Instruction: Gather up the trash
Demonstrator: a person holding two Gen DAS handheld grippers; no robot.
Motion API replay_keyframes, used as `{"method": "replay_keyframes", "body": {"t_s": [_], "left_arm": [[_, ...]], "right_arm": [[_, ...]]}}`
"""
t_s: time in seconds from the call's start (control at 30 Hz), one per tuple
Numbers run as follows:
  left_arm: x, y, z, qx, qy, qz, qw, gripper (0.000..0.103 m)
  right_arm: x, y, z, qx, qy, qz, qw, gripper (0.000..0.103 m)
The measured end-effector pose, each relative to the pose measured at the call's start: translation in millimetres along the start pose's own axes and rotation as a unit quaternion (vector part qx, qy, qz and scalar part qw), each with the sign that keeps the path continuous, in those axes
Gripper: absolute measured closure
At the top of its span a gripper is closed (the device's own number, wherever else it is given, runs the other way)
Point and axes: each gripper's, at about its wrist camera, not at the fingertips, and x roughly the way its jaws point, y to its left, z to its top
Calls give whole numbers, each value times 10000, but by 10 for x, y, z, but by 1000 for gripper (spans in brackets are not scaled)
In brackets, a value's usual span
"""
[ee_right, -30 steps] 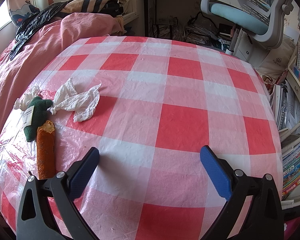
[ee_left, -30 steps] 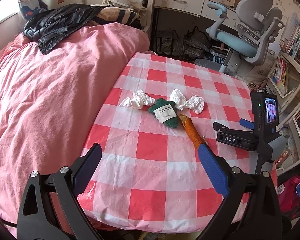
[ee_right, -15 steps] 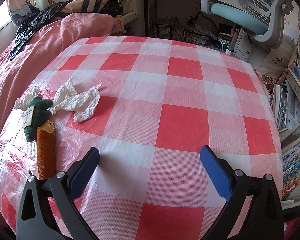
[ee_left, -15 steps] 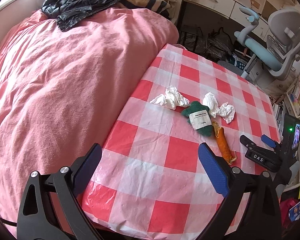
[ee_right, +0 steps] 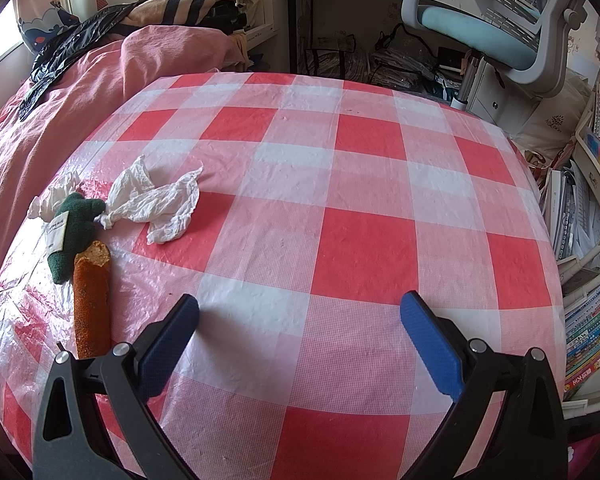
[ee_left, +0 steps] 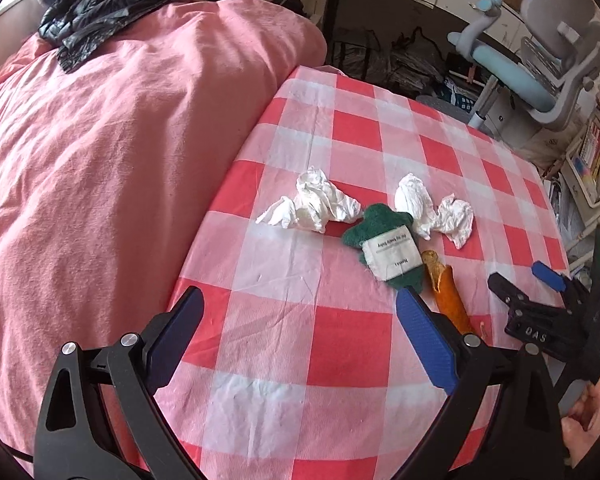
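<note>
Crumpled white tissues lie on a tabletop (ee_left: 340, 352) covered by a red, pink and white checked cloth, toward its left side near the bed. In the left wrist view, one tissue wad (ee_left: 312, 204) sits left of a green felt toy piece (ee_left: 380, 228) bearing a white fabric label (ee_left: 392, 256), and a second tissue wad (ee_left: 436, 210) sits just to that piece's right, touching it. An orange stick-shaped piece (ee_left: 450, 300) with a ragged, bitten-looking top end lies just below the green piece, its top close against it. The left hand-held gripper (ee_left: 296, 336) hovers over the near part of the tabletop with its blue-padded fingers spread wide apart and nothing between them. The right hand-held gripper (ee_right: 300, 336) is likewise wide apart and empty, above bare cloth well to the right of the trash; in its own view the flatter tissue (ee_right: 156, 204), green piece (ee_right: 74, 228) and orange piece (ee_right: 92, 304) sit at the left edge. A pink bed cover (ee_left: 100, 160) with a black plastic bag (ee_left: 112, 4) on it lies left of the tabletop, and a grey and blue office chair (ee_left: 540, 60) stands beyond it.
</note>
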Motion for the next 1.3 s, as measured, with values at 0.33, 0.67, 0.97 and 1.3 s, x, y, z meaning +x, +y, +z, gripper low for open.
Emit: {"method": "replay_keyframes", "body": {"t_s": [0.33,0.67,0.97,1.3], "left_arm": [[416,151,367,-464,-153,-10,9988,10],[637,86,466,-429,-28,198,9989,30],[603,114,460,-486,-78,-321,9983,90],[333,32,446,-303,-469,-354,9978,90]], "right_arm": [[32,-27,66,-164,41,191,9997,6],[-339,219,150,-478,-337,1261,9903,6],[-97,811,-10,-1434,132,1424,9793,46],[-137,750,-28,-1395,82,1332,9812,79]]}}
